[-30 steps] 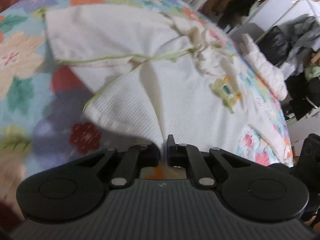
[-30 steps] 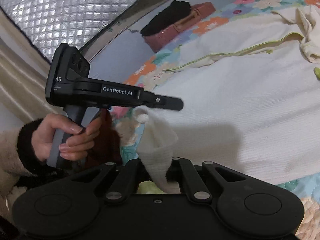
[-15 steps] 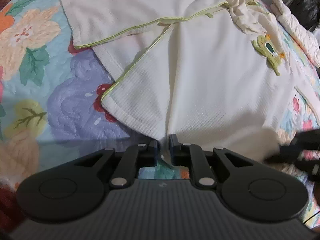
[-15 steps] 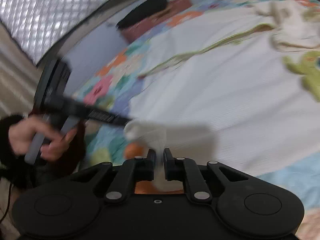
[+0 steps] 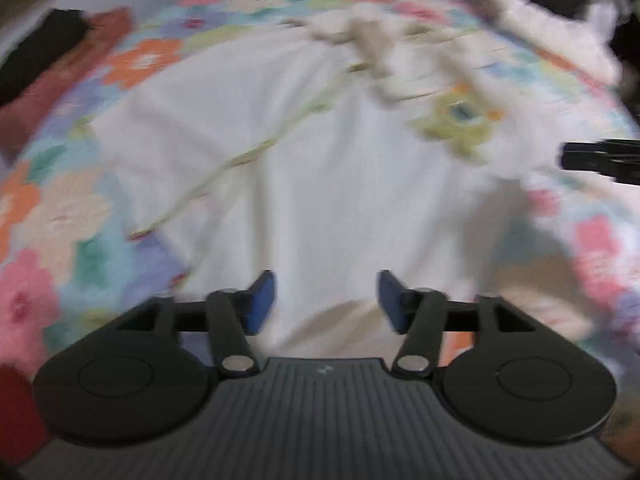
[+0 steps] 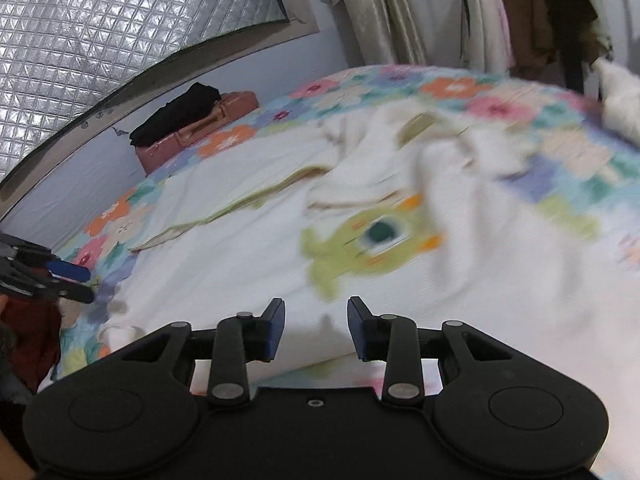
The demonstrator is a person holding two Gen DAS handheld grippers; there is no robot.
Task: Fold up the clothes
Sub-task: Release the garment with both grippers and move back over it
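Observation:
A white waffle-knit garment (image 5: 320,184) with green trim and a green cartoon patch (image 5: 456,120) lies spread on the floral quilt. It also shows in the right wrist view (image 6: 248,256), patch (image 6: 368,240) in the middle. My left gripper (image 5: 327,300) is open and empty above the garment's near hem. My right gripper (image 6: 316,328) is open and empty over the near edge. Each gripper shows at the side of the other's view: right (image 5: 600,160), left (image 6: 60,276). Both views are blurred.
The floral quilt (image 5: 60,216) covers the bed. A brown case with a black item on top (image 6: 192,124) sits at the bed's far left by the wall. White fluffy clothing (image 5: 540,36) lies at the far right. Hanging clothes (image 6: 500,12) stand behind the bed.
Both grippers were shut on the garment's hem; both have opened and let it go. The garment has dropped flat on the quilt. Both grippers are moving.

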